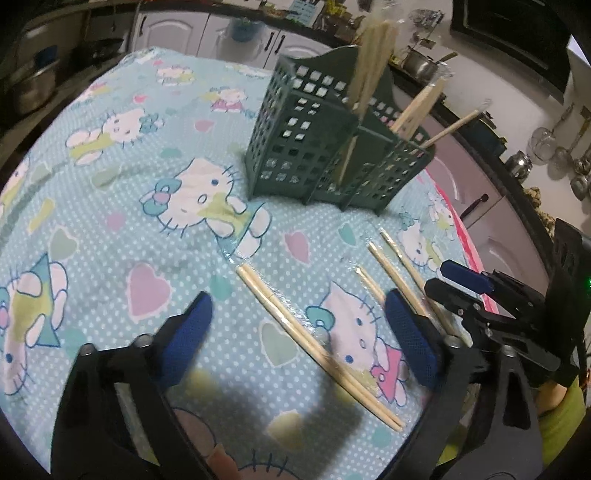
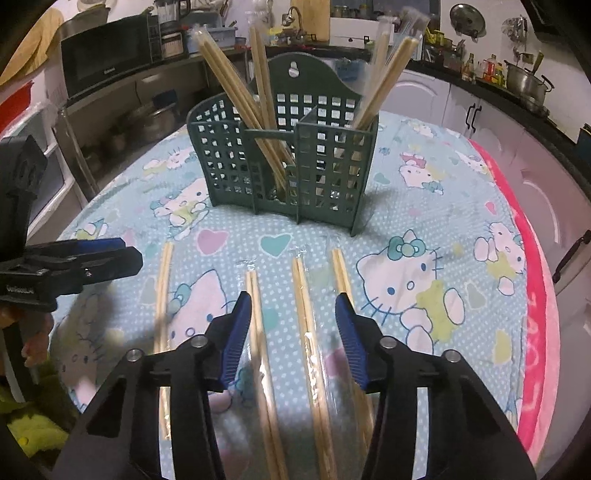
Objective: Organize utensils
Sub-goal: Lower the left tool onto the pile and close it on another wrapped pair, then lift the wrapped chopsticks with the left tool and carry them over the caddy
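Note:
A dark green slotted utensil holder [image 1: 325,147] [image 2: 291,166] stands on the cartoon-cat tablecloth with wrapped wooden chopsticks upright in it. Several more wrapped chopstick pairs lie flat in front of it. My left gripper [image 1: 301,325] hangs open low over one pair [image 1: 295,325], which lies between its blue pads [image 1: 410,332] untouched. My right gripper [image 2: 293,306] is open over the middle pair [image 2: 303,295]. A second pair [image 2: 255,314] runs just inside its left finger and a third [image 2: 340,269] passes under its right finger. Each gripper shows at the edge of the other's view [image 1: 443,282] [image 2: 125,251].
The table's pink edge [image 2: 535,314] runs along the right. Kitchen counters surround it, with a microwave [image 2: 107,62], pots [image 2: 524,81] and white cabinets [image 1: 177,33]. One more chopstick pair [image 2: 162,295] lies far left. A yellow-green sleeve [image 1: 557,417] shows behind the right gripper.

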A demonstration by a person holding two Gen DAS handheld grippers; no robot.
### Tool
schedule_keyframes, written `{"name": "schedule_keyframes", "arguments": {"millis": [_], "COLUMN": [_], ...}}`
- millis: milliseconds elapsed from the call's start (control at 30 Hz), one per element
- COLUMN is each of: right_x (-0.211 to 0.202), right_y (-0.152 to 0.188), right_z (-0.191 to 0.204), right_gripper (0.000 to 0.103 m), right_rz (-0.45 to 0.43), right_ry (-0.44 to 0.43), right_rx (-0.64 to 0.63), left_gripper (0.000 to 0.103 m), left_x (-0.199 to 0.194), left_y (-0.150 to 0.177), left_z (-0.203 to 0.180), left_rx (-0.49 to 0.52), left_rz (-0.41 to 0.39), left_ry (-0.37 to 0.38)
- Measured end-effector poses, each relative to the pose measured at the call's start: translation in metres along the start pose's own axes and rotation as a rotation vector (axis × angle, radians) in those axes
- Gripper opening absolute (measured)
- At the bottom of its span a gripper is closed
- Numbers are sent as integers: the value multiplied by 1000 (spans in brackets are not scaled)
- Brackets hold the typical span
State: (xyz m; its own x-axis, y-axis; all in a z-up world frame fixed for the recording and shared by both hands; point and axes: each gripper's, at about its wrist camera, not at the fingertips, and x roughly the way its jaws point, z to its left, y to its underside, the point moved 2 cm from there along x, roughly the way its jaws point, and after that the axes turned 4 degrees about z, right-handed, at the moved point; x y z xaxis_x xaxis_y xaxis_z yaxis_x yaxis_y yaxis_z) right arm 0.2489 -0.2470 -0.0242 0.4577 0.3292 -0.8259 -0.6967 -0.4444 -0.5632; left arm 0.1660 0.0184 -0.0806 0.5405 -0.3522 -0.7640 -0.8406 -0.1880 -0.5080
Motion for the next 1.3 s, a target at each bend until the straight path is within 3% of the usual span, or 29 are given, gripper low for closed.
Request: {"name": "schedule_keyframes", "arguments": {"millis": [233,700,1000,1300], "right_x": [18,55,82,90], "right_y": [-12,-30,-44,-46], "right_z": [-5,-5,-6,-2], "right_gripper": [37,31,31,13], "right_rz": [31,109,167,167], "right_ry": [0,-17,-28,-35], "right_rx": [1,-19,-6,5], "left_gripper": [55,47,24,12], "left_x": [19,39,45,44], "left_y": [-6,-26,-34,-35], "left_z": [12,34,44,48], "left_rx": [-58,-146,-148,-135], "left_rz": [43,64,53,52], "left_ry": [16,8,-37,-67]}}
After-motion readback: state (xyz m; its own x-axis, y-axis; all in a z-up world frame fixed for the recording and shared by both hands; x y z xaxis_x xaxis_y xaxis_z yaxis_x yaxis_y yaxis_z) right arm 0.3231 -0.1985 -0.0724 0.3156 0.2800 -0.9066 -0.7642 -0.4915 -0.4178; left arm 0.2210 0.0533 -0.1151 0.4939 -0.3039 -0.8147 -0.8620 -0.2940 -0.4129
